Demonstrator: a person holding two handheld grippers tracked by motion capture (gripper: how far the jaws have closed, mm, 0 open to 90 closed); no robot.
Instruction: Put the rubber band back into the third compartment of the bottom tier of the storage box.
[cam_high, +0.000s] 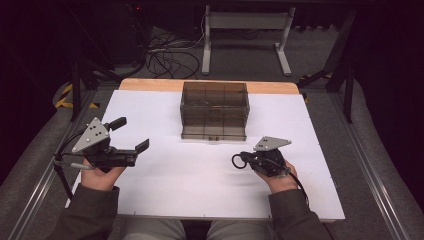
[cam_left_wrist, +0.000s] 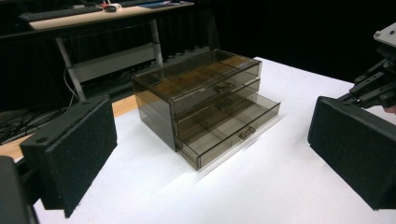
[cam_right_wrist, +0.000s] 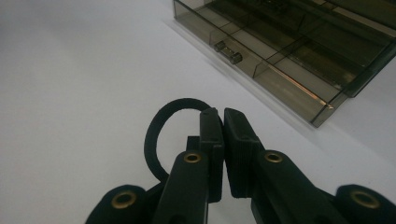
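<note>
Hair tie pinched, drawer waiting

The right gripper (cam_right_wrist: 223, 116) has its jaws pressed together on a black hair tie (cam_right_wrist: 161, 126), a light, floppy loop (best nipped across the band) above the table (cam_high: 165, 190) near the smoky drawer box (cam_high: 214, 111), bottom drawer (cam_left_wrist: 233, 133) open; left gripper (cam_high: 131, 135) jaws spread, empty.

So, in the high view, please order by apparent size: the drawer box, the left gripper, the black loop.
1. drawer box, clearly largest.
2. left gripper, open.
3. black loop, smallest, pinched in the right gripper.
</note>
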